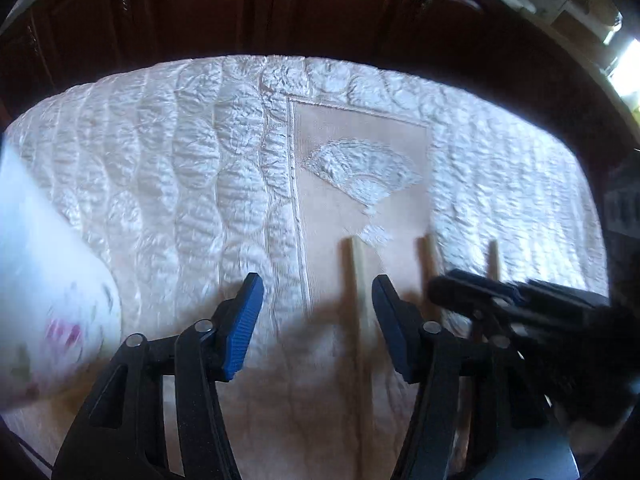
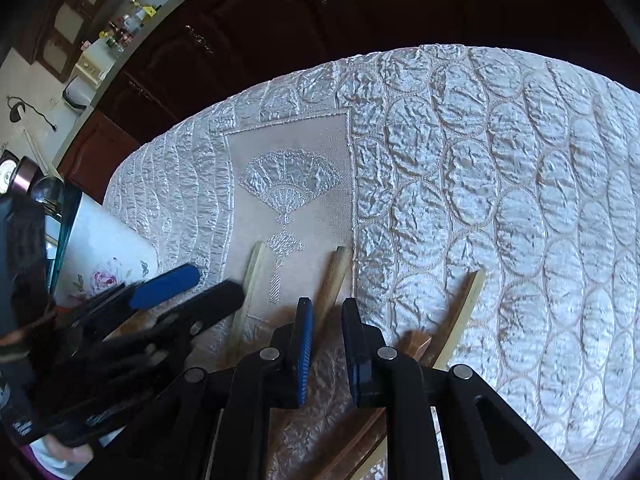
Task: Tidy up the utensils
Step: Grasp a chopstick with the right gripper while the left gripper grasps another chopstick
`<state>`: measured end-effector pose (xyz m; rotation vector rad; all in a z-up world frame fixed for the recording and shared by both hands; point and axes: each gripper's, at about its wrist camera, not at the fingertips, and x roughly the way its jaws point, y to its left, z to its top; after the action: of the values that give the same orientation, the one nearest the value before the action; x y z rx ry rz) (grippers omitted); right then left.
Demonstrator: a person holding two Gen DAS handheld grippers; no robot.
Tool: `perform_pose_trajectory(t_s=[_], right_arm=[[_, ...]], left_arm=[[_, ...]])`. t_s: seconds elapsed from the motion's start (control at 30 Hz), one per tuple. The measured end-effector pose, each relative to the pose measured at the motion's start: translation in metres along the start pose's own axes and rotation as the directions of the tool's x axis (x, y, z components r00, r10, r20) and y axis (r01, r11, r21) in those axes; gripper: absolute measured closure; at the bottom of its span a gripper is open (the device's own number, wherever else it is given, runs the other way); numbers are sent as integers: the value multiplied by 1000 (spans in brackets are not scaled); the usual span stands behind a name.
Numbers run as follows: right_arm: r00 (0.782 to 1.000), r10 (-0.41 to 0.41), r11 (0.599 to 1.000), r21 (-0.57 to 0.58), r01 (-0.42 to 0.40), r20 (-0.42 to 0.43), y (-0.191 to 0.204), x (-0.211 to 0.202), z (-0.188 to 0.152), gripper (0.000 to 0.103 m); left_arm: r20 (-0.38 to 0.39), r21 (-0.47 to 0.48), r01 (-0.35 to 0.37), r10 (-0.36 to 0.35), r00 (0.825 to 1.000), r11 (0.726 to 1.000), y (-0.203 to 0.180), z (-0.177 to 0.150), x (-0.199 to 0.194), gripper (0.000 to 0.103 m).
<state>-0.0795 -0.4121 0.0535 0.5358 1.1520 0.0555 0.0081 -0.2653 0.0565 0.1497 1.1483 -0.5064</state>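
Three pale wooden chopsticks lie side by side on the white quilted tablecloth [image 2: 500,184]. In the right wrist view they are a left one [image 2: 250,276], a middle one [image 2: 336,272] and a right one [image 2: 468,304]. My left gripper [image 1: 318,308] is open low over the cloth, the left chopstick [image 1: 362,292] lying just inside its right finger. My right gripper [image 2: 327,320] has its jaws narrowly apart with nothing between them, above the middle chopstick's near end. The right gripper also shows in the left wrist view [image 1: 476,292], and the left gripper in the right wrist view [image 2: 192,288].
A white plate with a pink flower print [image 2: 108,264] sits at the left, also in the left wrist view [image 1: 44,280]. Dark wooden cabinets [image 1: 280,8] stand behind the table. A glass object [image 2: 64,208] stands at the far left.
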Motion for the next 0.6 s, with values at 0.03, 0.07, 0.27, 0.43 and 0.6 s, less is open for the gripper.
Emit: perform_pose_trajectory(t_s=[0.03,0.07,0.27,0.43,0.6], right_arm=[[1000,4,1000,0,-4,-2,-1,2,0,86],[1000,4,1000,-1,-4,-3,4,6,-1,85],[1000,-22,1000,-10,22,-14,13,14,14,79],[997,-81,993,-80,82,17,27,24,21,85],[998,-27,995,-93,32,58,35,6,13,91]], left_arm=[[-7,7,-9,9,1000,1000,-1,2,5,55],[-2,11,-12,12,1000,1000,-1,2,6,56],[-6,56,29,-28,1000,998,-9,3,9,97],[-5,11,57,-57,998,998,4,-12,-2,99],[28,-34,111,-110,994,993,19,-32,-33,99]])
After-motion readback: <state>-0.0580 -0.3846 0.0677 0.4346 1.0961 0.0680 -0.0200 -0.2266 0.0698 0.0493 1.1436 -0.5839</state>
